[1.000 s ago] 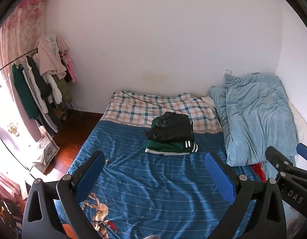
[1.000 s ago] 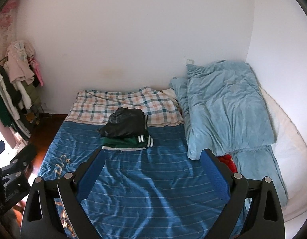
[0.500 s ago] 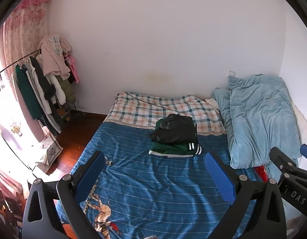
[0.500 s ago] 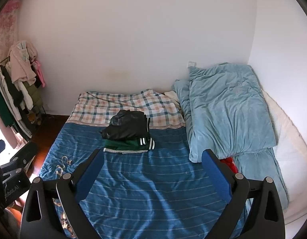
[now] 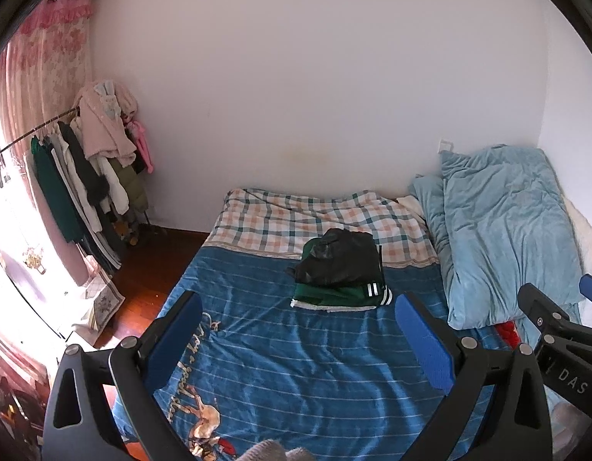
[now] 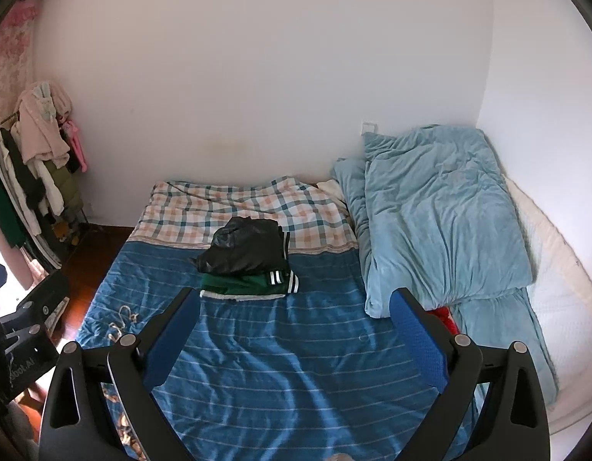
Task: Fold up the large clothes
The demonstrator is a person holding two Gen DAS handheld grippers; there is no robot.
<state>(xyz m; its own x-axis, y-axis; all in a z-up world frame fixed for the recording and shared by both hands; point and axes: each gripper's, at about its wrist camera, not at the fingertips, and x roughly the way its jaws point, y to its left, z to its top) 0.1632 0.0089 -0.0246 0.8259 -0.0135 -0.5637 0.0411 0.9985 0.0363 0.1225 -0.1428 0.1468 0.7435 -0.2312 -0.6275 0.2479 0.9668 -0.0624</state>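
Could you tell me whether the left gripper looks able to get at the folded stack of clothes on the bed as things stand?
Probably yes. The left gripper is open and empty, and only bare blue bedspread lies between it and the folded stack. It hangs well short, though, so it would need to move forward.

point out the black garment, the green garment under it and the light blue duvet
black garment (image 5: pixel 340 257), left wrist view, top middle
green garment (image 5: pixel 334 295), left wrist view, front edge
light blue duvet (image 6: pixel 441 215), right wrist view, middle

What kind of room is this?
Most likely a home bedroom: a bed with a blue quilt, a folded duvet against the wall, and a rack of clothes by the curtain.
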